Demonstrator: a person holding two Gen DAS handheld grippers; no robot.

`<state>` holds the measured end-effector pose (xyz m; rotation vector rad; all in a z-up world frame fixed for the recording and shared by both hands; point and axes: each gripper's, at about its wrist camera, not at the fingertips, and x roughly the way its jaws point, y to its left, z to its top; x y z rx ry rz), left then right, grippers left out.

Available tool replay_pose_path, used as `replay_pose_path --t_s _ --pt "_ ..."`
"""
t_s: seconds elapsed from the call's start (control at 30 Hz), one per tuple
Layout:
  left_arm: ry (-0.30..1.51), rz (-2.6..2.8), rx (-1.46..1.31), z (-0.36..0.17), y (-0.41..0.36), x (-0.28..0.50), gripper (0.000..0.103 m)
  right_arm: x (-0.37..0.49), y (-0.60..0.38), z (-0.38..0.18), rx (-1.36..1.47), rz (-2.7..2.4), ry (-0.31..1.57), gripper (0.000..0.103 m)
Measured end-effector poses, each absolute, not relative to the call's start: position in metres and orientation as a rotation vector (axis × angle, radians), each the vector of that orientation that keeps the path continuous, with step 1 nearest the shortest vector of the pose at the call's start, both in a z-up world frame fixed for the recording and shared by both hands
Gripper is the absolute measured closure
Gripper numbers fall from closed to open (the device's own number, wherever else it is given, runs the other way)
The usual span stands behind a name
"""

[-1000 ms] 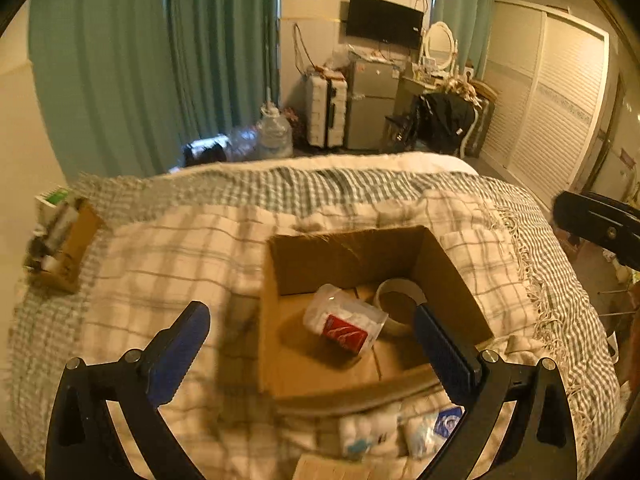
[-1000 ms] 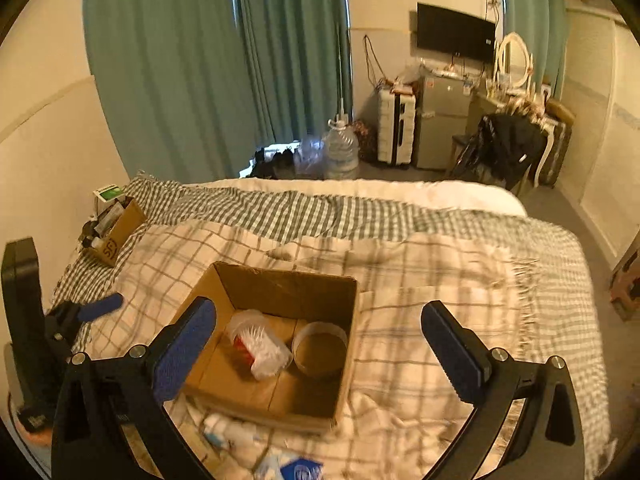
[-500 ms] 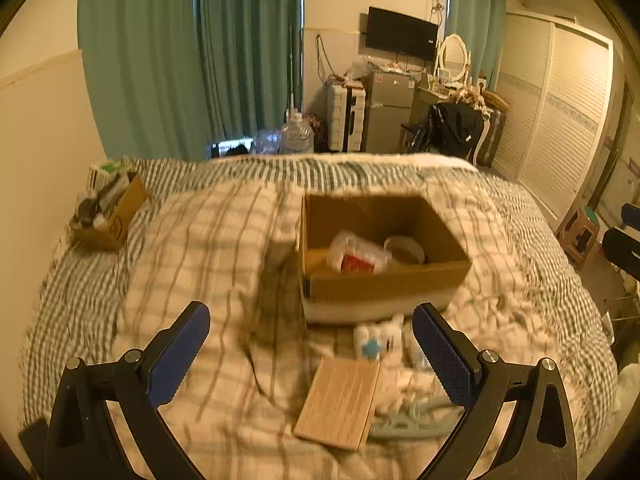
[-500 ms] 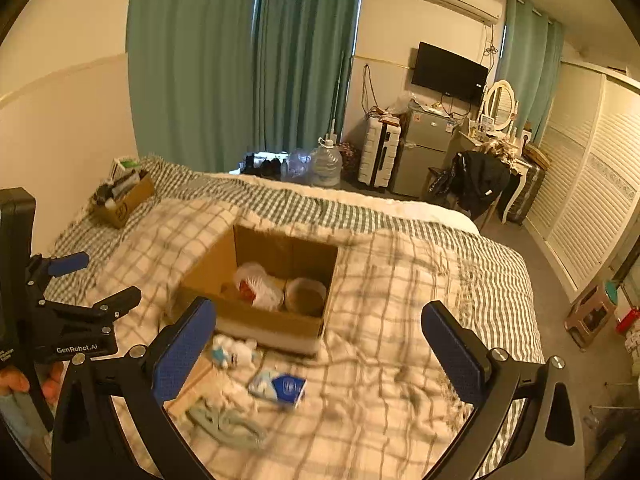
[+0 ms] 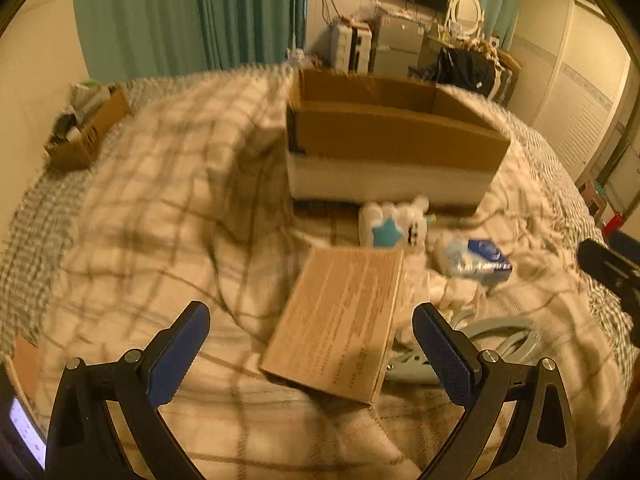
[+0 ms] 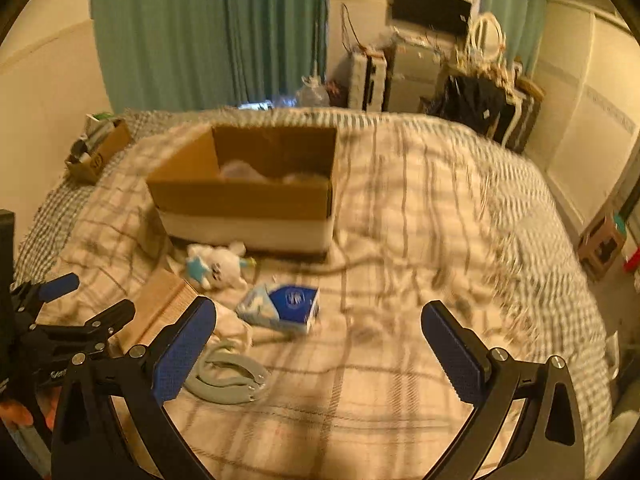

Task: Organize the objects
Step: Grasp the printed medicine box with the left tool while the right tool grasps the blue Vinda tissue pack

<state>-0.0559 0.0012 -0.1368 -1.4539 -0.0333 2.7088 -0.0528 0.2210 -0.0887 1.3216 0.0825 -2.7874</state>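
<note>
1. Left gripper (image 5: pixel 310 354): jaws spread wide, holding nothing, above the bed (image 5: pixel 160 200).
2. Flat brown box (image 5: pixel 340 320): lies between the left gripper's fingers, slightly ahead.
3. Right gripper (image 6: pixel 320 354): jaws spread wide, empty.
4. Tissue pack (image 6: pixel 284 306): just ahead of the right gripper, left of centre.
5. Plush toy (image 6: pixel 216 266) and grey hanger (image 6: pixel 224 378): ahead-left of the right gripper.
6. Cardboard box (image 6: pixel 244 196): farther ahead, beyond the toy.

Setting: home bedroom. Bed (image 6: pixel 420 208) with plaid blanket, teal curtains (image 6: pixel 208 32), wall TV (image 6: pixel 430 6), sliding wardrobe (image 5: pixel 576 92).
</note>
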Motion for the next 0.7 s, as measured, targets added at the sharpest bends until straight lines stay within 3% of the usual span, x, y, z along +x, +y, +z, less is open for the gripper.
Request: replay_pose_path --t_s 0.27,0.33,0.6,0.67,0.7 --pt "-0.044 2.594 -1.6 -0.181 0.008 -0.073 0.0 -0.07 0.214 -0.127 1.436 -2.722 0.097 0.0" --pt "-0.07 2.553 -1.613 -0.186 0.008 -0.074 0.017 -0.074 0.212 -0.131 1.453 -2.708 0.095 0.0" --pt "-0.072 2.633 -1.533 -0.156 -0.004 -0.07 0.018 -0.11 0.207 -0.149 1.546 -2.676 0.071 0.0" --pt "-0.029 2.679 -1.51 -0.147 -0.008 -0.074 0.049 -0.119 0.204 -0.156 1.578 -2.663 0.074 0.0" --pt "-0.023 2.696 -1.517 -0.144 -0.012 -0.077 0.055 -0.124 0.202 -0.16 1.592 -2.647 0.065 0.0"
